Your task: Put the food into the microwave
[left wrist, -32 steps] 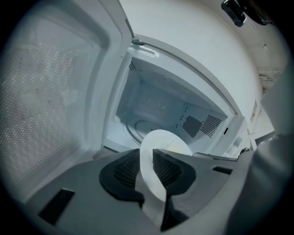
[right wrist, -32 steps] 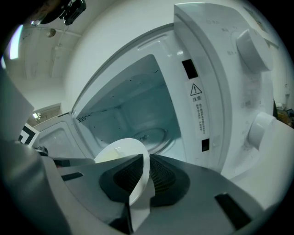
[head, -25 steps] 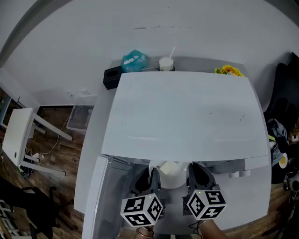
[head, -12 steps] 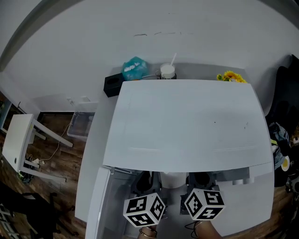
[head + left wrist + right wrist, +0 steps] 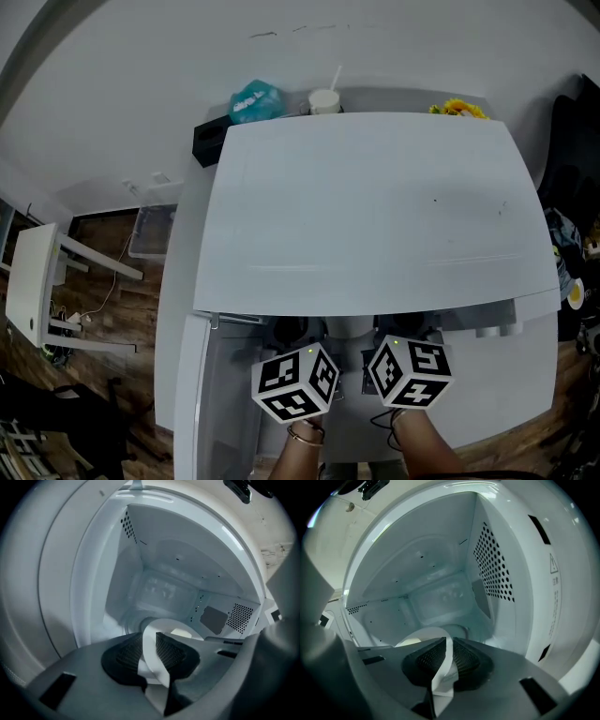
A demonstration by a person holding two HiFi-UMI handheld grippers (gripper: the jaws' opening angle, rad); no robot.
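Both grippers reach into the open front of the white microwave (image 5: 375, 206), whose door (image 5: 187, 394) hangs open on its left side. The left gripper (image 5: 151, 651) has its fingers closed on the left rim of a white bowl (image 5: 164, 623), and the right gripper (image 5: 446, 656) has its fingers clamped on the opposite rim, so the bowl hangs between them just inside the microwave's cavity. A pale yellow piece of food (image 5: 180, 632) lies in the bowl. On the microwave's front frame, right of the cavity, is a warning triangle label (image 5: 553, 564) with lines of print below it too small to read. Behind the microwave, on the grey desk (image 5: 183, 244), stand a black box (image 5: 211, 141), a teal bag (image 5: 253, 100), a white cup with a straw (image 5: 323, 100) and yellow flowers (image 5: 459, 110).
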